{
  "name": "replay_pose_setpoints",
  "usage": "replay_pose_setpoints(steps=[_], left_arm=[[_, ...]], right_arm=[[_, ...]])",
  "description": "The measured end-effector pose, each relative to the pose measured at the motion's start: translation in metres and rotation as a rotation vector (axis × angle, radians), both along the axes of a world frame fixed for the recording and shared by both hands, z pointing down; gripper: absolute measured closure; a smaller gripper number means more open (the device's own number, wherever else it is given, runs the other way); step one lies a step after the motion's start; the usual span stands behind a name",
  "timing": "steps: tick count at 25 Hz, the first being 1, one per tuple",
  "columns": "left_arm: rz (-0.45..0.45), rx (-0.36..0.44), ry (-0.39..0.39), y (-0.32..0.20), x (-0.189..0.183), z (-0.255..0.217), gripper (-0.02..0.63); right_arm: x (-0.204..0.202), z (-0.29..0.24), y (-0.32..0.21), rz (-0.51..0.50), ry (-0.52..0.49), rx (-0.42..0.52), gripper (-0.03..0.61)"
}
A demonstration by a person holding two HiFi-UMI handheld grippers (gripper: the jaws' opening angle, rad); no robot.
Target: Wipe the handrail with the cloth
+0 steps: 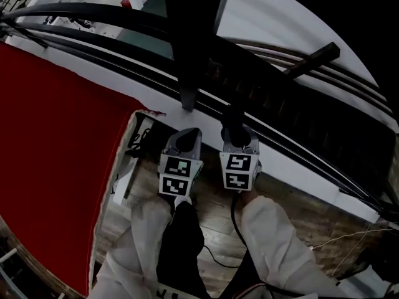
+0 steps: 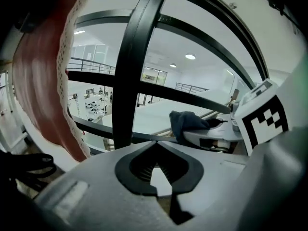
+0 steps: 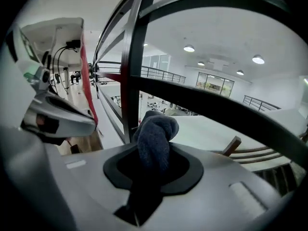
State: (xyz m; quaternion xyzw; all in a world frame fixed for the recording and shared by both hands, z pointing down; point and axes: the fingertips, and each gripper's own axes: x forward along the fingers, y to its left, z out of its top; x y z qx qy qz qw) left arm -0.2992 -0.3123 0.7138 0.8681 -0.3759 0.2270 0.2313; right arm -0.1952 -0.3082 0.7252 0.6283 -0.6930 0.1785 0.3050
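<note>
**Head view: two grippers at a black railing, cloth in the right one**

Head view, item by item.

- Left gripper [image 1: 179, 167]: grey moulded shell with a marker cube. Its jaws are closed together with nothing between them. It sits side by side with the right gripper, a narrow gap apart.
- Right gripper [image 1: 240, 161]: same build. Its jaws are clamped on the cloth [image 3: 155, 134].
- Cloth: dark blue-grey with a nubbly, towel-like pile. It is bunched into a rounded wad that stands up out of the jaws. It sits near the foot of the post [image 3: 129, 81]; whether they touch cannot be told.
- Handrail [image 1: 75, 10]: a black, smooth, curved bar. More dark bars run parallel below it, crossed by the flat-sided upright post.
- Banner [image 1: 56, 154]: red fabric with a matte surface. It hangs at the left, and its near edge is trimmed in white lace.
- Floor [image 1: 212, 198]: wood planks, with a white ledge at the foot of the railing.
- Cable [image 1: 234, 229]: black, trailing back from the right gripper across the floor.
- Sleeves [image 1: 274, 242]: white and loose, one behind each gripper.
- Room to move: open floor lies behind the grippers, the banner closes the left side, and the railing closes the front.
</note>
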Motion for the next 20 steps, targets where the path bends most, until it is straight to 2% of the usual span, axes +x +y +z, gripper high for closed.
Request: replay_pose_setpoints(steps=[6, 11, 15, 20], left_arm=[[0.02, 0.035, -0.038, -0.028, -0.006, 0.033, 0.611], [-0.032, 0.076, -0.045, -0.045, -0.025, 0.033, 0.611], [-0.062, 0.073, -0.039, -0.052, -0.039, 0.036, 0.611], [-0.018, 0.095, -0.039, -0.047, -0.032, 0.028, 0.611]], right_arm=[[-0.029, 0.038, -0.057, 0.008, -0.066, -0.023, 0.489], [-0.057, 0.049, -0.087, -0.048, -0.086, -0.023, 0.489], [-0.068, 0.064, -0.103, -0.085, -0.044, -0.061, 0.489], [-0.063, 0.066, -0.1, -0.099, -0.01, -0.083, 0.489]])
